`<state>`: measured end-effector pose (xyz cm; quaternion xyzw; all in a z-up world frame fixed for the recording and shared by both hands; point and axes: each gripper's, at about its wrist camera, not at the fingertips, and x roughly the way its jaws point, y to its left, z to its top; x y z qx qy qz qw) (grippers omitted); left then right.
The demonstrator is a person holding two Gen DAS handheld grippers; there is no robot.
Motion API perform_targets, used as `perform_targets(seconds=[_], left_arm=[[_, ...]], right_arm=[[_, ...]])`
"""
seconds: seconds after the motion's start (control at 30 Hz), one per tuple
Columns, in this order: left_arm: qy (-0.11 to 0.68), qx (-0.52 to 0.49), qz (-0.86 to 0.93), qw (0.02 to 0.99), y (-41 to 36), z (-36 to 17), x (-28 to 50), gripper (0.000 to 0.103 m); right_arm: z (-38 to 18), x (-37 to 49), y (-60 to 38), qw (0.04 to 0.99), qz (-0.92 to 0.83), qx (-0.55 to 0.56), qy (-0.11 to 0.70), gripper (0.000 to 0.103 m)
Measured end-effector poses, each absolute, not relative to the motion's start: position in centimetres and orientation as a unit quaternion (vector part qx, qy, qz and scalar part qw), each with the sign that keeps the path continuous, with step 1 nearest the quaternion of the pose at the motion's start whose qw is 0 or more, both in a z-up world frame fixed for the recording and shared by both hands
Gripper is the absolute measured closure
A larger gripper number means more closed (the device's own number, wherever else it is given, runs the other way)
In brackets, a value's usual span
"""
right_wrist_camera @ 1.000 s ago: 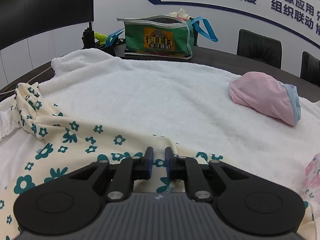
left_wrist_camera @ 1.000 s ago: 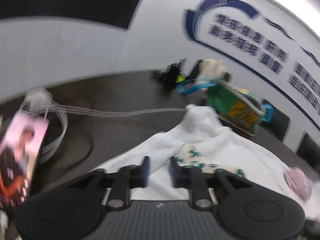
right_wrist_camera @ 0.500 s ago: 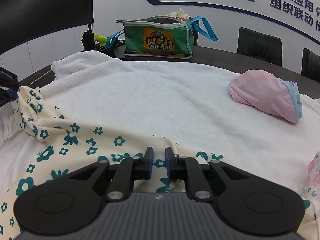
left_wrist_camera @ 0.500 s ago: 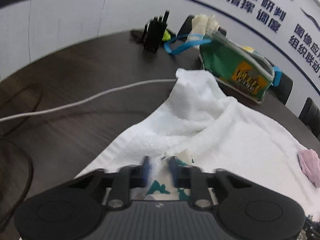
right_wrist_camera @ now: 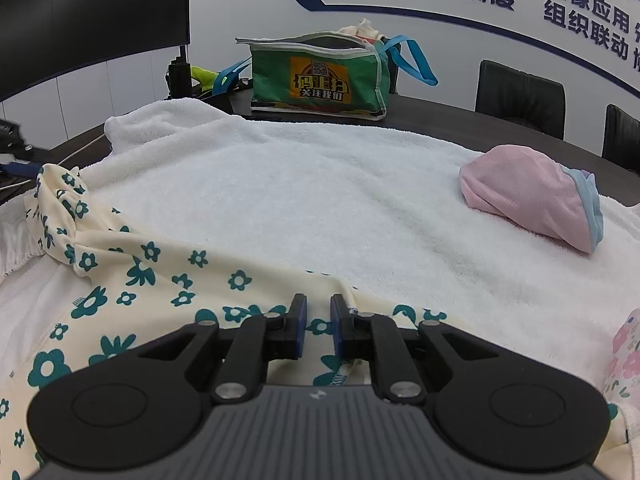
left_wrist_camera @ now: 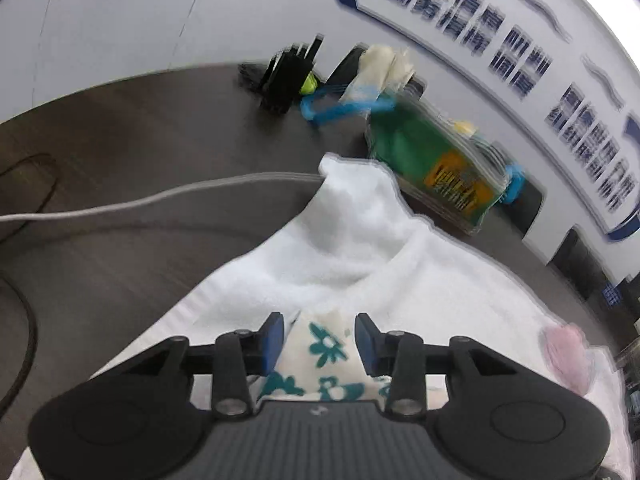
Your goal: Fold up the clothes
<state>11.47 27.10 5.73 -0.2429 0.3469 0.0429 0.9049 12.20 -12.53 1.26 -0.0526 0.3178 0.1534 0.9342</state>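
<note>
A cream garment with teal flowers [right_wrist_camera: 140, 276] lies spread over a white towel [right_wrist_camera: 300, 184] on the table. My right gripper [right_wrist_camera: 318, 320] is shut on the garment's upper edge, with the cloth pinched in the narrow gap between the blue pads. The garment's bunched far corner [right_wrist_camera: 60, 200] rises at the left. In the left wrist view that corner [left_wrist_camera: 324, 344] sits between the wide-apart fingers of my left gripper [left_wrist_camera: 319, 336], which is open. The towel [left_wrist_camera: 360, 248] stretches away beyond it.
A folded pink garment [right_wrist_camera: 528, 204] rests on the towel at the right, and a pink floral piece [right_wrist_camera: 626, 356] shows at the right edge. A green bag [right_wrist_camera: 320, 76], black chairs [right_wrist_camera: 520, 92], a grey cable [left_wrist_camera: 160, 200] and dark tabletop [left_wrist_camera: 120, 140] surround the towel.
My left gripper swung toward the garment's far corner and its fingers have spread wider around it. My right gripper has kept its hold and barely moved.
</note>
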Motion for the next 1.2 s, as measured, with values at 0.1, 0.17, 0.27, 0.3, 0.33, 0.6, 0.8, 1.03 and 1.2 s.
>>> perform_targets(seconds=[0.1,0.17,0.27,0.3,0.33,0.6,0.8,1.03,1.2], left_arm=[[0.363,-0.207,0.055,0.907,26.3,5.2,12.3,0.1],[0.346,-0.234,0.059,0.907,26.9,5.3,11.4,0.1],[0.339,-0.248,0.078,0.904,27.3,5.4,9.9,0.101],[0.336,-0.253,0.084,0.903,27.4,5.4,9.5,0.101],[0.334,-0.258,0.091,0.902,27.6,5.4,9.0,0.102],[0.313,-0.292,0.136,0.894,28.7,5.6,4.9,0.093],[0.286,-0.222,-0.017,0.932,28.1,6.6,-5.9,0.054],[0.246,-0.132,-0.192,0.941,27.3,7.6,-18.2,0.045],[0.281,-0.049,-0.265,0.921,25.6,5.1,-18.0,0.046]], right_arm=[[1.2,12.2,-12.6,0.934,0.154,-0.052,0.318,0.091],[1.2,12.2,-12.5,0.934,0.153,-0.053,0.317,0.091],[1.2,12.2,-12.5,0.934,0.153,-0.054,0.317,0.091],[1.2,12.2,-12.5,0.934,0.153,-0.054,0.317,0.091],[1.2,12.2,-12.5,0.935,0.153,-0.054,0.317,0.091],[1.2,12.2,-12.4,0.935,0.152,-0.054,0.317,0.091],[1.4,12.1,-12.3,0.933,0.156,-0.059,0.318,0.088],[7.5,6.1,-10.8,0.925,0.296,-0.023,0.238,0.082],[8.1,-0.1,-4.0,0.805,0.54,-0.091,0.229,0.072]])
